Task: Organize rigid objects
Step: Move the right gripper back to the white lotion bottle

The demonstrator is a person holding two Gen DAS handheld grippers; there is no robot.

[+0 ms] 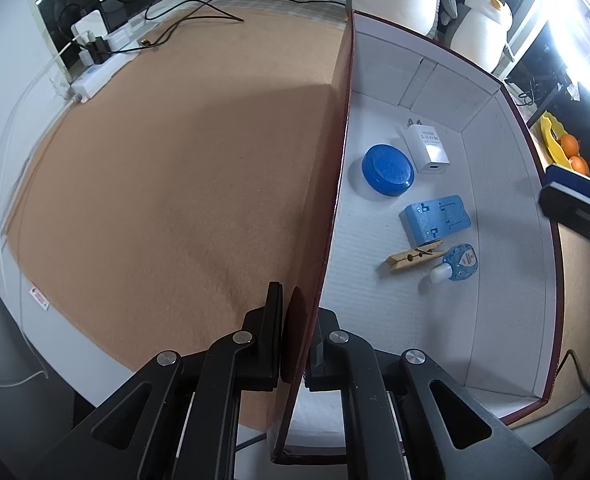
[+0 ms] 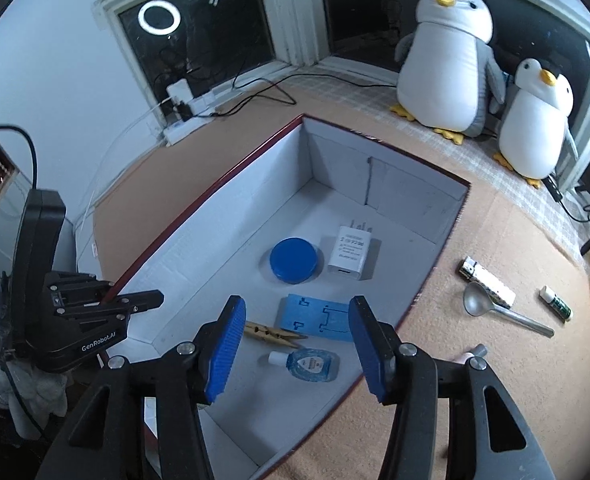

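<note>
Box (image 2: 411,208), white inside with a dark red rim, open-topped on the tan tabletop (image 1: 175,184). Five things on its floor, all apart from the walls. Blue round lid (image 2: 294,260) near the centre, flat. White charger (image 2: 349,254) just at its 3 o'clock, prongs toward the far wall. Blue plastic block (image 2: 315,318) at 6 o'clock from the charger, lying flat with recessed shapes on top. Wooden clothespin (image 2: 273,334) at 8 o'clock from the block, one end touching or nearly touching it. Small clear bottle (image 2: 309,364) with a white cap at 6 o'clock from the block, lying on its side, cap toward 9 o'clock.

Left gripper (image 1: 295,344) at the box's left wall, jaws closed on that wall, one finger outside and one inside. Right gripper (image 2: 295,344) above the near end of the box, jaws apart with blue pads and nothing pressed between them; bottle, clothespin and block visible below through the gap.

Outside the box, on the tabletop at 3 o'clock from it: a metal spoon (image 2: 499,308), a white oblong object (image 2: 489,280) touching or overlapping the spoon's bowl, a small tube (image 2: 556,302) further toward 3 o'clock. Two plush penguins (image 2: 451,60) at 1 o'clock by the window. Yellow container (image 1: 551,136) holding oranges (image 1: 573,154) at the right edge of the left wrist view.
</note>
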